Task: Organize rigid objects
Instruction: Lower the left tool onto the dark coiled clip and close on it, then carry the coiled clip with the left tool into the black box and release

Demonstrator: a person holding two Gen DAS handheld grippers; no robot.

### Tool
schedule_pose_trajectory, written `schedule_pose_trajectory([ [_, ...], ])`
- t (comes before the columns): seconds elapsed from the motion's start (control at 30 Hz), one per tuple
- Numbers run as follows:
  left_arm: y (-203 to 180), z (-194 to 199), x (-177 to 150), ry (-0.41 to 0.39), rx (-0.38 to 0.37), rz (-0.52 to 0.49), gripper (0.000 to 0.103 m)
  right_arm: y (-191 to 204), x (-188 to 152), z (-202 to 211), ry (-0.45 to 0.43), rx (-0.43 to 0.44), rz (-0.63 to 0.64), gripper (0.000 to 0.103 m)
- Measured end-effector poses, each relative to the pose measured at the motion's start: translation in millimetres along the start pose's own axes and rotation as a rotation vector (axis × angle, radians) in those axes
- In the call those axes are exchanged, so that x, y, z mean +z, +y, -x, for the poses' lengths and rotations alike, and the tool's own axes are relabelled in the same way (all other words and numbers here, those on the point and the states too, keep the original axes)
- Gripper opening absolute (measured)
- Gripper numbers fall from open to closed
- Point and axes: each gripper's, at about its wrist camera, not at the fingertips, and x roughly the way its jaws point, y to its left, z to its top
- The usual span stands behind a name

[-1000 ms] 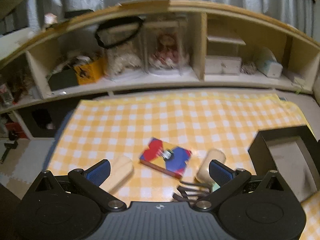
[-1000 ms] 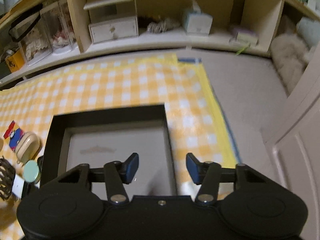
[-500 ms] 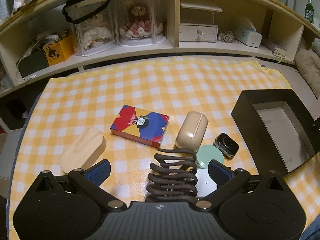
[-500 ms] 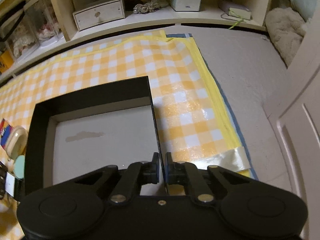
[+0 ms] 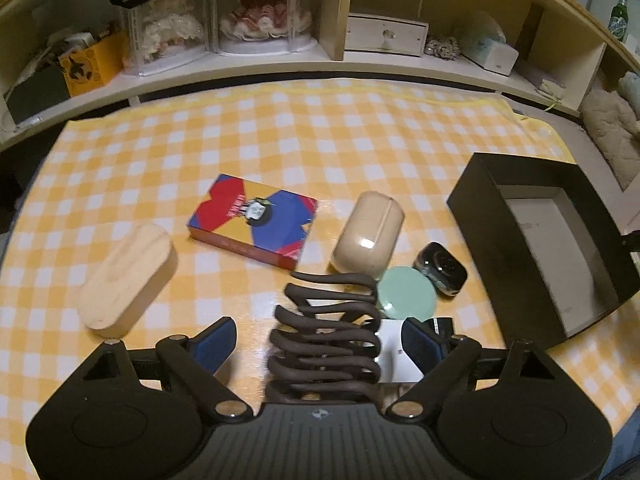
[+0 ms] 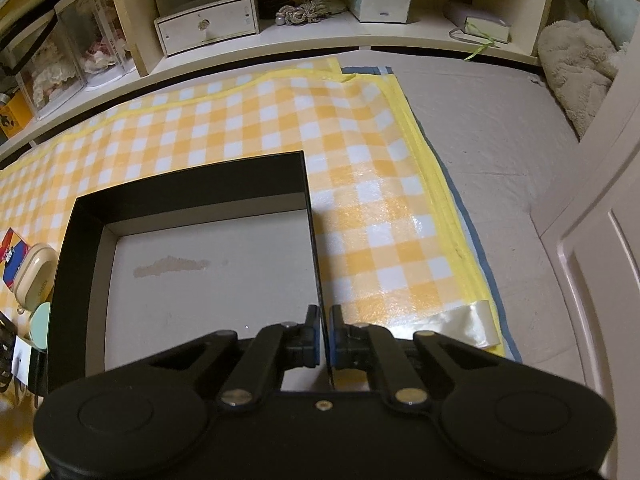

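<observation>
Two grips: right hand-held gripper (image 6: 325, 338) clamps black box (image 6: 192, 188) wall — left hand-held gripper (image 5: 320, 338) closing, straddles claw clip (image 5: 326, 336).

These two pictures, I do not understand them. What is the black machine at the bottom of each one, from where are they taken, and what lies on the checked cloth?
There is no robot here. A person holds a two-finger gripper in each hand, and a camera on each gripper looks forward along its fingers.

In the left view, the left gripper is open and has just been closing around a dark brown hair claw clip, not yet pressing it. On the yellow checked cloth lie a wooden block, a colourful card box, a beige case, a green round lid and a small black device.

In the right view, the right gripper is shut on the wall of the black box.
</observation>
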Motion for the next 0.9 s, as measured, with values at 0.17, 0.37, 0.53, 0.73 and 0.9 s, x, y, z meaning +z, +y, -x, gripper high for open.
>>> schedule_pose_trajectory([
  [0.17,-2,-9,0,0.022,0.008,-0.006,0.082,-2,0,0,-0.002,0.008,-0.005,0.005],
  [0.37,7,-14,-2,0.080,-0.028,0.046,0.065,-3,-2,0,-0.005,0.023,-0.012,0.004],
  [0.53,6,4,-2,0.033,0.013,0.070,0.065,-4,-3,1,-0.002,0.036,-0.015,0.004],
  [0.73,-7,41,11,-0.054,0.002,0.137,0.065,-5,-3,1,0.002,0.049,-0.024,0.004],
  [0.9,-50,53,27,-0.102,-0.064,0.114,0.065,-8,-4,0,0.005,0.063,-0.038,0.004],
])
